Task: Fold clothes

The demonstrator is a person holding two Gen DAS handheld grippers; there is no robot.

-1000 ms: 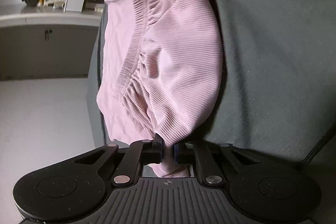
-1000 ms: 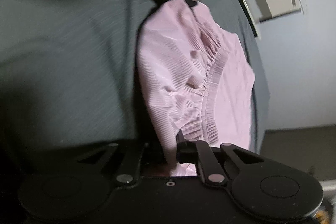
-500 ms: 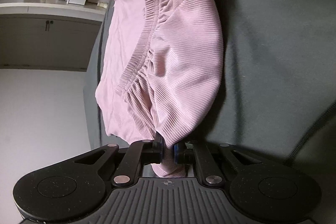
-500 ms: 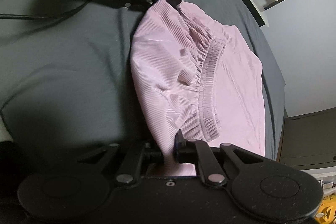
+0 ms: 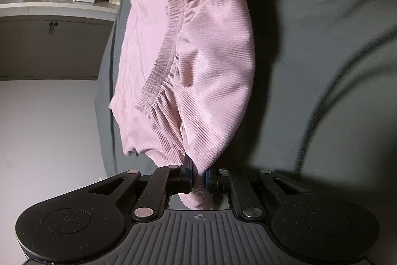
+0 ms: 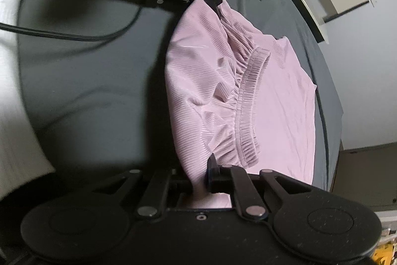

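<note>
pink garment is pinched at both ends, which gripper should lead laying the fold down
Neither clearly. The left gripper and right gripper each clamp an end of the pink garment, fold hanging between them over the dark sheet; probably both together.

Pink garment [image 5: 213,71]: fine-ribbed knit cloth, soft sheen, gathered elastic band. Grey sheet [image 5: 322,66], right of frame: matt woven cloth. Left gripper [image 5: 198,178]: matt black speckled plastic w/ bright metal rivets.

Garment strung between two hand-held grippers above the bed

The garment [image 5: 198,71] spans from the left hand-held gripper [image 5: 198,181] to the right hand-held gripper [image 6: 198,184], its far part lying on the bed [image 5: 322,66].
</note>
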